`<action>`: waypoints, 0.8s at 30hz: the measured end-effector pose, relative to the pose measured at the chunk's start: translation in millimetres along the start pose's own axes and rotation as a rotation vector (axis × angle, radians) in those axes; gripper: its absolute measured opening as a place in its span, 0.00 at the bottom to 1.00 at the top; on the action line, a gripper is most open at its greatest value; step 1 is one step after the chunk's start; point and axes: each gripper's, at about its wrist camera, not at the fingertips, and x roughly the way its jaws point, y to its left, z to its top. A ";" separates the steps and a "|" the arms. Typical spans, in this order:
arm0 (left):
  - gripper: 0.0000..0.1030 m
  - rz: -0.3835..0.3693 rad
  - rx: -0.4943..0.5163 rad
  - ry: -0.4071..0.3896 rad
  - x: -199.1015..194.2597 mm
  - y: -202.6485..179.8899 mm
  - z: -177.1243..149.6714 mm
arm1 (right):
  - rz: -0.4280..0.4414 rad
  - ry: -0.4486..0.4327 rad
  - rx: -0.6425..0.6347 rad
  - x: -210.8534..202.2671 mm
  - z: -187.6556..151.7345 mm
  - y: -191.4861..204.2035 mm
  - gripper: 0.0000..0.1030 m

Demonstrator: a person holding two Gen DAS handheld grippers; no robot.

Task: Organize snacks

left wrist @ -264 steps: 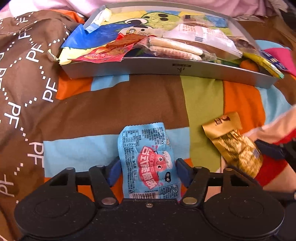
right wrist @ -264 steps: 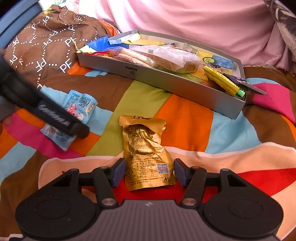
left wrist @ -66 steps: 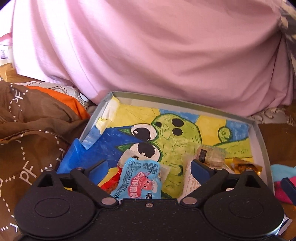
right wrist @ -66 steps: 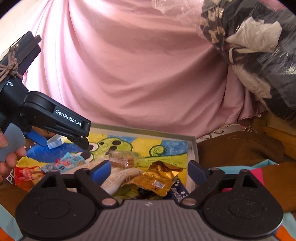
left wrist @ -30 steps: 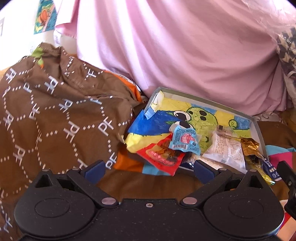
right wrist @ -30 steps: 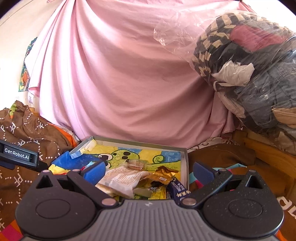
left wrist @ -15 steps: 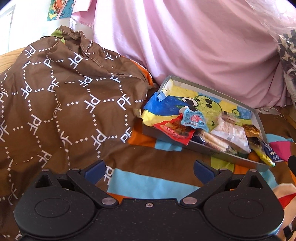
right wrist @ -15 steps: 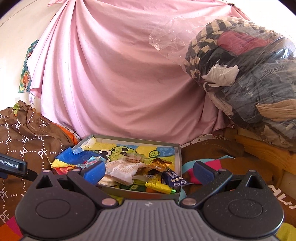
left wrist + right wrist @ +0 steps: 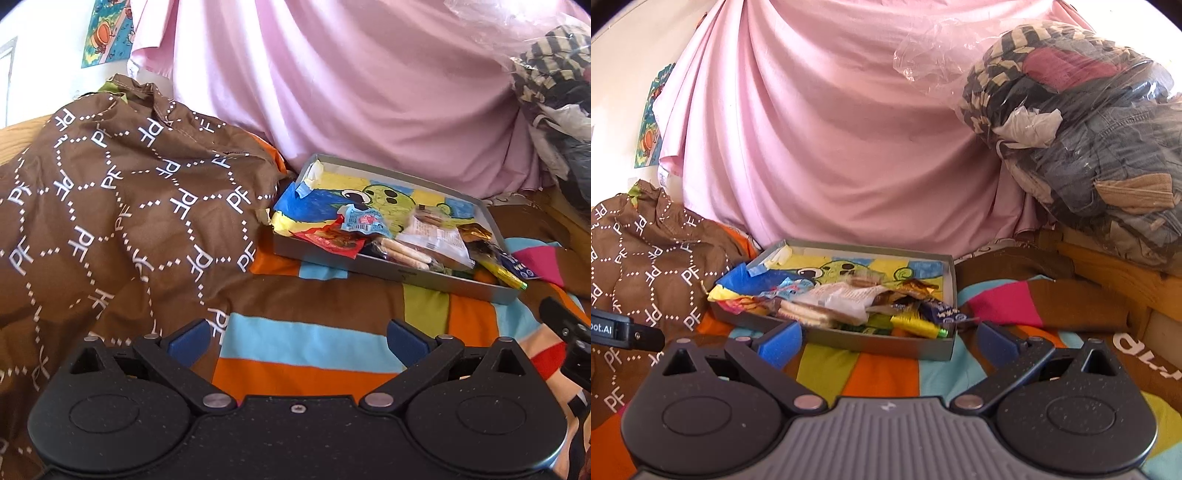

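Observation:
A grey shallow box [image 9: 402, 275] [image 9: 871, 341] with a cartoon drawing inside lies on the striped blanket and holds several snack packets. Among them are the light blue packet [image 9: 364, 221] [image 9: 792, 287], the gold packet [image 9: 474, 232] [image 9: 918, 285], a red packet [image 9: 328, 240] and a pack of biscuits [image 9: 400, 253] [image 9: 809, 312]. My left gripper [image 9: 299, 338] is open and empty, well short of the box, over the blanket. My right gripper [image 9: 888, 341] is open and empty too, just in front of the box's near wall.
A brown cloth with white "PF" print [image 9: 110, 206] [image 9: 646, 258] is heaped left of the box. A pink sheet [image 9: 831, 140] hangs behind. A plastic bag of clothes [image 9: 1082, 140] rests on a wooden ledge at right. Striped blanket [image 9: 314, 339] lies between me and the box.
Both grippers let their packets go into the box and have drawn back from it. In the last half second the left one backed off a little further; the box looks smaller.

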 end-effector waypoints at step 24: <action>0.99 0.008 0.027 -0.059 -39.0 27.2 -47.7 | 0.001 0.054 0.005 -45.6 -28.5 28.1 1.00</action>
